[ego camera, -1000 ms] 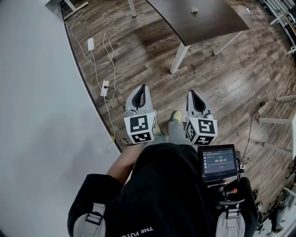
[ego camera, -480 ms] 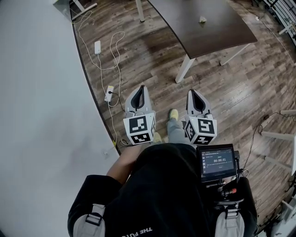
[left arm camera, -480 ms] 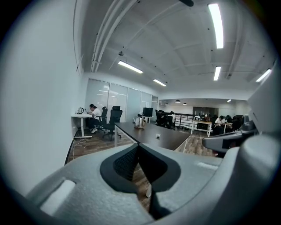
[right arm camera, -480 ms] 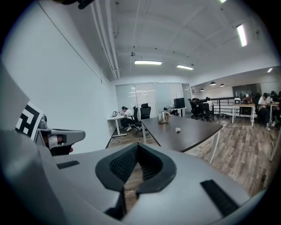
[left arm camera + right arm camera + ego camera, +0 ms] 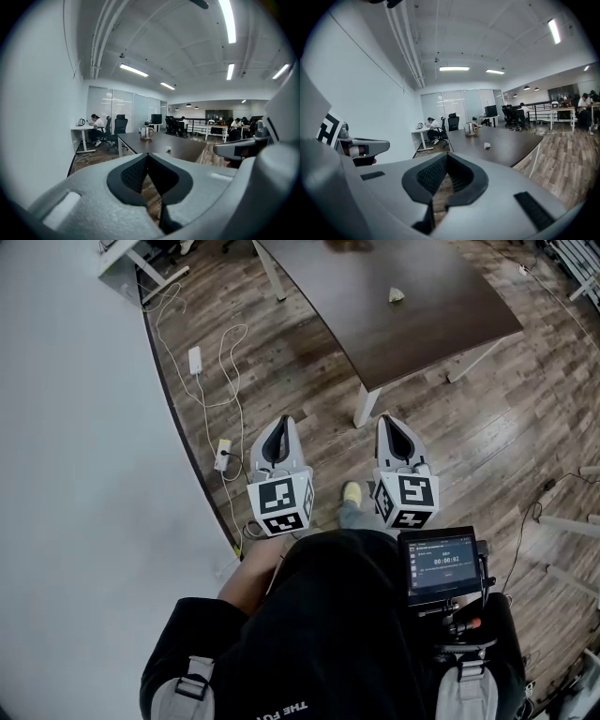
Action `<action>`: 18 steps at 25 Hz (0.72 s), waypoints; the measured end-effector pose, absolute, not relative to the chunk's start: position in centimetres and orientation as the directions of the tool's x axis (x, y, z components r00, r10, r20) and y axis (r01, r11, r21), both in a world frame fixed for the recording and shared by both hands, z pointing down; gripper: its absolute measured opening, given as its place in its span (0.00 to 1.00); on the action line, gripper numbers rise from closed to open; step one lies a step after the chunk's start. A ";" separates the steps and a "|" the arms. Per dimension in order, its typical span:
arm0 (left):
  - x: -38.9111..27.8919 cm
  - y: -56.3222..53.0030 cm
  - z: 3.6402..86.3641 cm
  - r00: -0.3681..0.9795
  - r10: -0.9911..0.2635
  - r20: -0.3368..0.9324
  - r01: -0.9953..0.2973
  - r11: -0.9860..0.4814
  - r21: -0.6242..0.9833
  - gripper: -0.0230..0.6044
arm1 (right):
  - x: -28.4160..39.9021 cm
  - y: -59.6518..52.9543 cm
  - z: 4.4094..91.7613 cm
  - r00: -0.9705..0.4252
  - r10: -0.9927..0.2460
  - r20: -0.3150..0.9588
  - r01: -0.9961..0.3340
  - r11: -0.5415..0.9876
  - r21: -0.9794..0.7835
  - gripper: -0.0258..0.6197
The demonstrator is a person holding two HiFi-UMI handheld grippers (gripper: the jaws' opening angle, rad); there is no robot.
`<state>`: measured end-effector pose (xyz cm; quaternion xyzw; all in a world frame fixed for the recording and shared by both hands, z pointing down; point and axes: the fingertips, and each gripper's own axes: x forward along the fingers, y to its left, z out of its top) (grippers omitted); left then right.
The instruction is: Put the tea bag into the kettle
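Only kettle point(image 5: 345, 244) edge vis.; tea bag point(image 5: 397, 294) tiny.

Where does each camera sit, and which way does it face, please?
Head view: on the head, looking steeply down at floor and table; shows torso, a shoe, left gripper, right gripper.
Left gripper view: on the left gripper, along its shut jaws toward the kettle; right gripper at right edge.
Right gripper view: likewise on the right gripper, jaws shut; left gripper at left edge.
Shared: all show the table and tea bag.
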<state>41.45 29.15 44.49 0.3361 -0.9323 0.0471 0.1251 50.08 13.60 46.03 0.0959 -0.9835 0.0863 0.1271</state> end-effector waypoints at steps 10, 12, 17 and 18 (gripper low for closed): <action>38.6 25.9 44.8 -0.750 -0.585 0.308 -0.621 0.783 -0.025 0.04 | 47.1 9.5 46.6 -0.950 -0.146 0.276 -0.202 0.961 -0.186 0.05; 37.7 25.7 45.0 -0.750 -0.581 0.317 -0.617 0.787 -0.017 0.04 | 46.4 9.0 46.7 -0.948 -0.148 0.283 -0.208 0.959 -0.194 0.05; 35.7 25.2 45.2 -0.747 -0.581 0.322 -0.617 0.787 -0.009 0.04 | 44.6 8.3 46.6 -0.946 -0.152 0.288 -0.212 0.958 -0.191 0.05; 35.3 25.0 45.2 -0.747 -0.583 0.320 -0.618 0.786 -0.009 0.04 | 44.2 8.2 46.6 -0.945 -0.154 0.287 -0.213 0.959 -0.187 0.04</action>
